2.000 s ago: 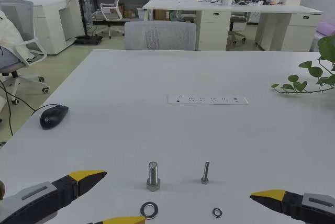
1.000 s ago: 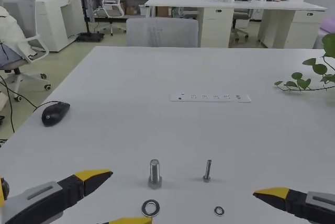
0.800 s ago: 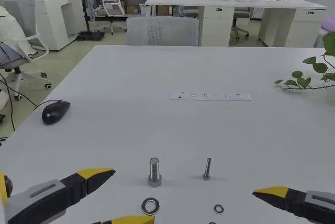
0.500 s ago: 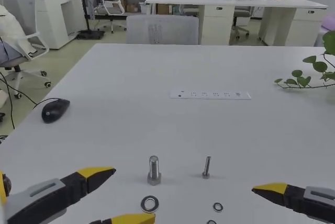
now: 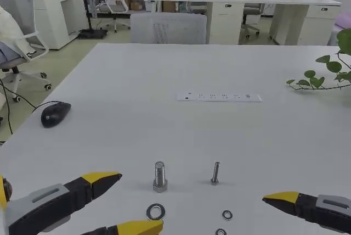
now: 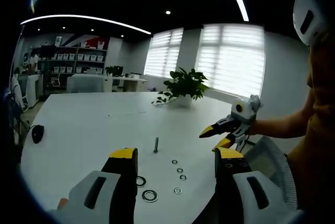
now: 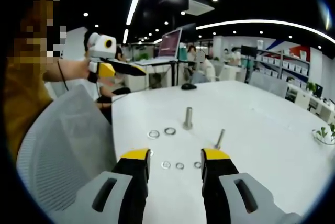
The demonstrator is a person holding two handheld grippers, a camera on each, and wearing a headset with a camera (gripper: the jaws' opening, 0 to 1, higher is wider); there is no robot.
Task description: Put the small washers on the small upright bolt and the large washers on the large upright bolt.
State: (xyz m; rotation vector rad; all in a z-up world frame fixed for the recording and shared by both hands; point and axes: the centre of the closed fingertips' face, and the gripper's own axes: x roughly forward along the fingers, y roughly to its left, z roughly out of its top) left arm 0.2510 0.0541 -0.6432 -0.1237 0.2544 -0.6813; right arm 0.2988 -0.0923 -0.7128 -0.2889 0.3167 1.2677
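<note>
The large bolt [image 5: 159,176] and the small bolt [image 5: 215,173] stand upright near the front of the white table [image 5: 219,130]. Flat in front of them lie a large washer [image 5: 156,211] and small washers [image 5: 227,214]. The right gripper view has the large bolt [image 7: 187,118], the small bolt [image 7: 220,138], two large washers [image 7: 153,134] and small washers [image 7: 179,166]. My left gripper [image 5: 141,200] hovers open beside the large washer, holding nothing. My right gripper [image 7: 175,161] is open and empty to the right of the small washers. In the left gripper view the small bolt [image 6: 156,144] stands between the open jaws.
A black mouse [image 5: 55,113] lies at the table's left edge. A white power strip [image 5: 218,97] lies flat mid-table. Plant leaves [image 5: 323,78] reach in from the right. A grey chair [image 5: 168,28] stands behind the far edge.
The head camera has tipped down slightly, bringing one more small washer into view at the bottom. Both grippers hold about the same places, still open.
</note>
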